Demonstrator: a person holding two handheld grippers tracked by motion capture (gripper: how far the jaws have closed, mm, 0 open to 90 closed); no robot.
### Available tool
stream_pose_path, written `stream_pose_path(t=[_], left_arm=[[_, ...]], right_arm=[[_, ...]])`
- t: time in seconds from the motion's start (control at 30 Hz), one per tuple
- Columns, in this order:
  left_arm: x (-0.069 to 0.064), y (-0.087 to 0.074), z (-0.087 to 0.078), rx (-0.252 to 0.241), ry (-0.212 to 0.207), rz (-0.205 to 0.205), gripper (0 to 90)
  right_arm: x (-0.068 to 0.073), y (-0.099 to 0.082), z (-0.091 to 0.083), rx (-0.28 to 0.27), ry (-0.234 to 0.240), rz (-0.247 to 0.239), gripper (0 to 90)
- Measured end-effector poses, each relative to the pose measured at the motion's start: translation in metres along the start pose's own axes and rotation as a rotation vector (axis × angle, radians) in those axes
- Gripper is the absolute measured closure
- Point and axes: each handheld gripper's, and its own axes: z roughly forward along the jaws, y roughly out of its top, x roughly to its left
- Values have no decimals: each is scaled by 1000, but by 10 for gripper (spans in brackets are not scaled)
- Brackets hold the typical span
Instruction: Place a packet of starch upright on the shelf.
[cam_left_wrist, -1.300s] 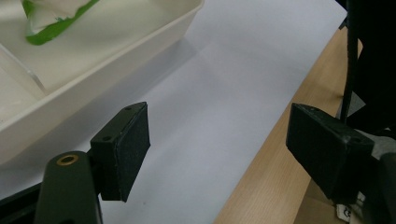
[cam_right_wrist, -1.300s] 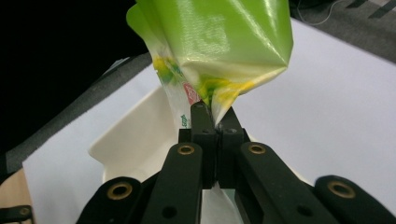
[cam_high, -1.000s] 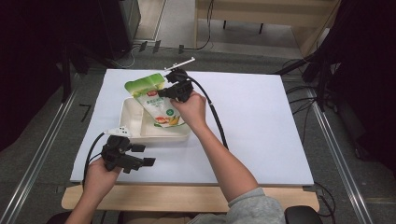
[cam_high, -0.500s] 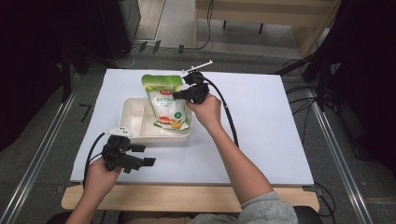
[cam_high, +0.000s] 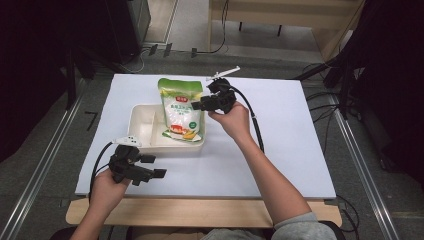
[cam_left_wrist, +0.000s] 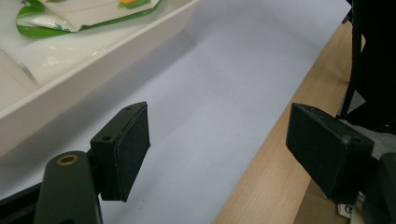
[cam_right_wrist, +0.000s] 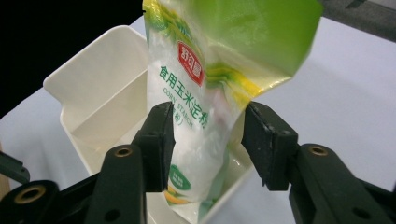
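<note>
A green and white corn starch pouch (cam_high: 181, 107) stands nearly upright in the right compartment of a white tray (cam_high: 141, 119), its top reaching beyond the far rim. My right gripper (cam_high: 198, 105) is at the pouch's right side. In the right gripper view its jaws have just been opening; the pouch (cam_right_wrist: 196, 93) is still between the pads and my right gripper (cam_right_wrist: 208, 140) is open. My left gripper (cam_high: 152, 166) hovers near the table's front left edge, open. Between its pads in my left gripper (cam_left_wrist: 217, 149) view there is nothing.
The tray has a divider and a bare left compartment (cam_high: 140, 125). White paper (cam_high: 280, 145) covers the table, with a wooden front edge (cam_left_wrist: 280, 154). Cables trail from both grippers. Dark furniture and floor cables surround the table.
The right hand swung the pouch from leaning left over the tray to nearly upright, moving rightwards. Its jaws have parted around the pouch. The left hand stayed still.
</note>
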Motion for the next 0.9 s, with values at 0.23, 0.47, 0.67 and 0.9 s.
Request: stream_pose_path(t=[0.23,0.47,0.67,0.9], left_arm=[[0,0,0,3,2,0,225],[0,0,-1,3,6,0,225],[0,-1,-1,-1,6,-1,225],[0,0,-2,-2,11,3,224]], right_arm=[[-1,-12,-23,-11,-6,-26,505],[0,-34,-40,-24,11,-35,477],[5,-58,-50,-33,10,-43,453],[9,-91,-59,-27,-21,-33,460]])
